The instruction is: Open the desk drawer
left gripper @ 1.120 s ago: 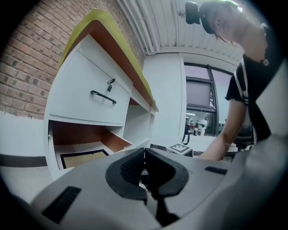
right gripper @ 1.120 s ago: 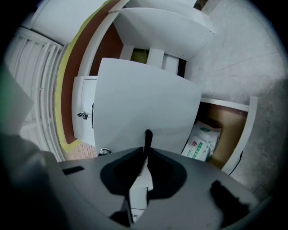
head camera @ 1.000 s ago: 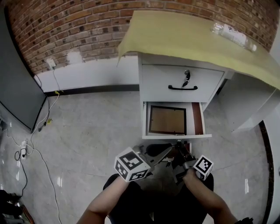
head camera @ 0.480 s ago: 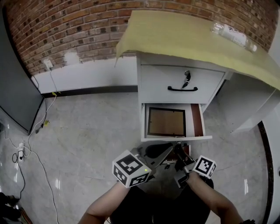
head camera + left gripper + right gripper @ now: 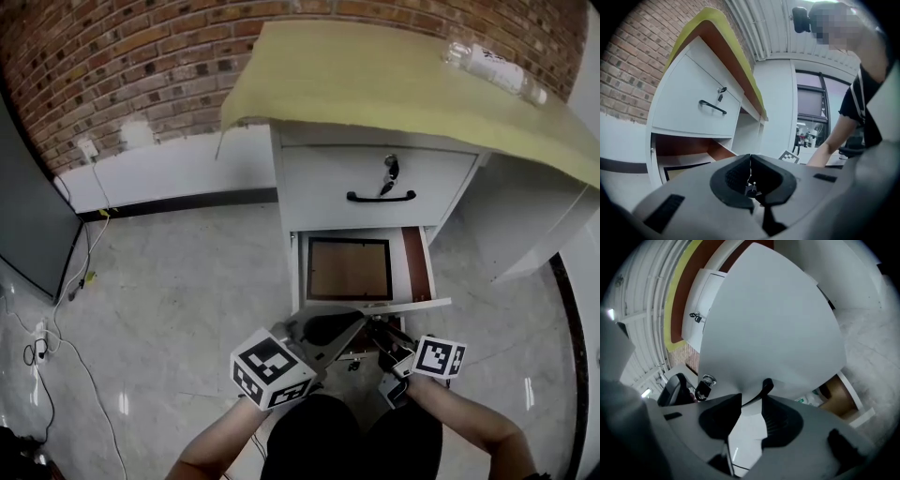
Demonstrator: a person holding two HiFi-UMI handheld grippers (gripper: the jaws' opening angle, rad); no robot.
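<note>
The white desk (image 5: 375,75) has a shut upper drawer (image 5: 375,183) with a black handle (image 5: 381,197) and keys (image 5: 388,173). Below it the lower drawer (image 5: 375,304) stands pulled out, with a brown framed panel (image 5: 349,268) lying inside. My right gripper (image 5: 380,330) is at that drawer's front; its jaws have just been opening. In the right gripper view they (image 5: 751,401) stand apart, the drawer's black handle (image 5: 766,385) at the gap with no pad pressing on it. My left gripper (image 5: 359,320) hangs beside it, shut (image 5: 751,159) and holding nothing.
A clear plastic bottle (image 5: 487,66) lies on the yellow desk top at the back right. A brick wall runs behind. Cables (image 5: 56,319) trail over the marble floor at the left, beside a dark panel (image 5: 28,234). The desk's knee space opens at the right.
My right gripper has rolled and its jaws have opened off the lower drawer's handle. The head view has shifted, so the desk sits further left. The left gripper has barely moved.
</note>
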